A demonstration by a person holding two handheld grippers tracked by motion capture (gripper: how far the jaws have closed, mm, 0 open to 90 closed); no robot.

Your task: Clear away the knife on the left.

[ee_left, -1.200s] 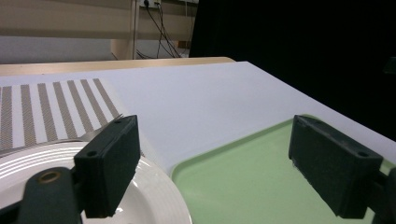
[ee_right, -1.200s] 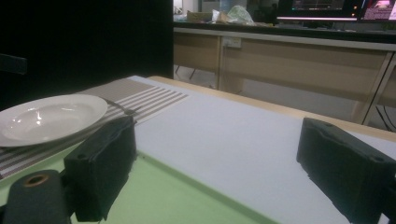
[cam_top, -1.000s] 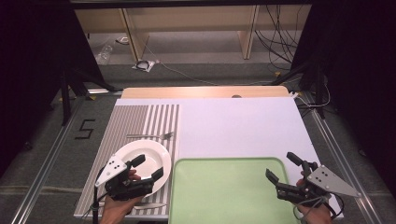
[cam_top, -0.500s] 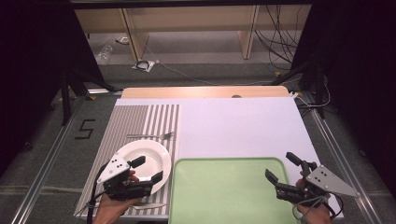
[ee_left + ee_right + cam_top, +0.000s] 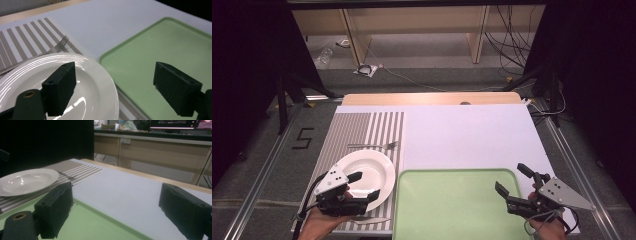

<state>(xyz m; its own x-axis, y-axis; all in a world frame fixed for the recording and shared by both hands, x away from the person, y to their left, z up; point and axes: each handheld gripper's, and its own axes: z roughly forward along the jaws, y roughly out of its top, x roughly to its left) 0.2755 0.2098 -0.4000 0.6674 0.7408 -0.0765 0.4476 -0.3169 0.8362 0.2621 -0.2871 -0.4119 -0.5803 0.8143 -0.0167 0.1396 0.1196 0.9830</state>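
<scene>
Two hand-held grippers hover wide open over a white plate and a green tray, both empty.

High view: left gripper [image 5: 363,186] spreads wide above the near edge of the plate [image 5: 371,167] on the striped mat [image 5: 362,130]; fork [image 5: 373,146] just beyond; right gripper [image 5: 515,180], wide, at the tray [image 5: 452,205]'s right edge.
Left gripper view: plate [image 5: 95,85] beside tray [image 5: 150,50].
Right gripper view: tray [image 5: 95,225] near, plate [image 5: 27,181] far left.
</scene>
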